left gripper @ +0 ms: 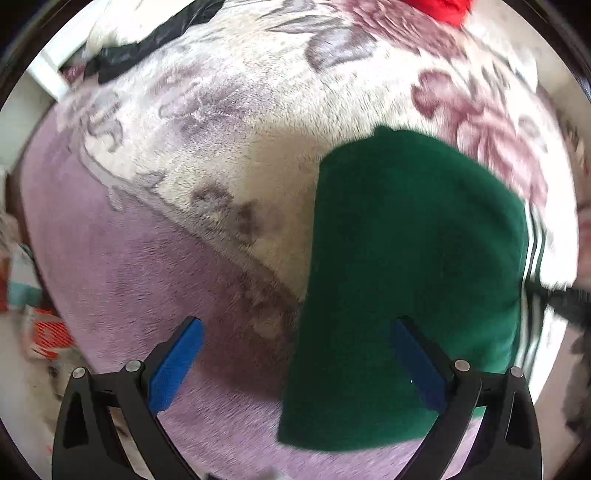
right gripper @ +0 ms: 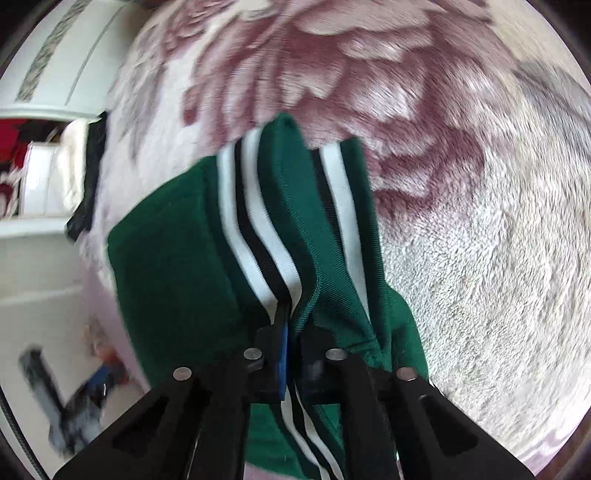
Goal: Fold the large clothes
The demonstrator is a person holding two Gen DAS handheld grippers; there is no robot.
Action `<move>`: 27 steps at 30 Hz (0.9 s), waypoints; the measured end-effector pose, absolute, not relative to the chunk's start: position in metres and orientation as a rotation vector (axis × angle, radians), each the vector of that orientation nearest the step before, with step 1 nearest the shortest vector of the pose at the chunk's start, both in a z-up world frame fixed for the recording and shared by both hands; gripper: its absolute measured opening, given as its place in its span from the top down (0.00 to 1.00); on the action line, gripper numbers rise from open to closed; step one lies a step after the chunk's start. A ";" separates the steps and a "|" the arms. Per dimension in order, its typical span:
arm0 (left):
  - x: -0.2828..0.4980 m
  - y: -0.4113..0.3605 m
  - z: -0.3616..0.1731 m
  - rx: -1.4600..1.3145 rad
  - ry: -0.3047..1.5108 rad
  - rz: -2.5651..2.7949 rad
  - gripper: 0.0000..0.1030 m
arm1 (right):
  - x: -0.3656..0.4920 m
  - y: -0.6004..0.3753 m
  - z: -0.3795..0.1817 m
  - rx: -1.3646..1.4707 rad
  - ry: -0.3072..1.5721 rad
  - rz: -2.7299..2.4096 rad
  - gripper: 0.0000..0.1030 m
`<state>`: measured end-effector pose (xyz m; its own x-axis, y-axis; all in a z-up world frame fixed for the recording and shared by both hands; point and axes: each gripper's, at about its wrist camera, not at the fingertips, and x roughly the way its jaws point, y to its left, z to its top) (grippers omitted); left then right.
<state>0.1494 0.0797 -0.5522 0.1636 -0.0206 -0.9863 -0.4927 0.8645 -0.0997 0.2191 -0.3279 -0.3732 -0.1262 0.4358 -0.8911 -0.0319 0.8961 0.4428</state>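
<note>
A dark green garment (left gripper: 406, 258) with white and black striped ribbing lies folded on a plush floral blanket (left gripper: 221, 129). My left gripper (left gripper: 299, 328) is open and empty, hovering above the garment's left edge, its right finger over the green cloth. In the right wrist view my right gripper (right gripper: 291, 317) is shut on the garment's striped ribbed hem (right gripper: 258, 240), bunching the green cloth (right gripper: 173, 258) between its blue pads. The right gripper's black tip also shows at the far right of the left wrist view (left gripper: 565, 299).
A red cloth (left gripper: 443, 9) and a black cloth (left gripper: 147, 44) lie at the blanket's far edge. White furniture (right gripper: 55, 74) stands to the left of the bed. Clutter lies on the floor (left gripper: 44, 332) beyond the blanket's left edge.
</note>
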 end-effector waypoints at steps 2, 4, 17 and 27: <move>0.155 0.086 -0.559 -0.497 1.369 0.329 0.00 | 0.219 -0.336 -0.366 0.241 1.630 0.427 0.31; 0.162 0.091 -0.571 -0.540 1.374 0.290 0.00 | 0.216 -0.348 -0.373 0.230 1.619 0.474 0.00; 0.197 0.069 -0.627 -0.703 1.421 -0.048 0.00 | 0.228 -0.347 -0.478 0.421 1.816 0.810 0.00; 0.194 0.077 -0.617 -0.745 1.322 -0.051 0.14 | 0.230 -0.320 -0.484 0.589 1.794 0.917 0.26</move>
<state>0.1937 0.0767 -0.6172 0.2805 -0.4387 -0.8537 -0.3713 0.7706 -0.5180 0.2301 -0.3199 -0.4845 -0.3856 0.7378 -0.5540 -0.0168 0.5947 0.8038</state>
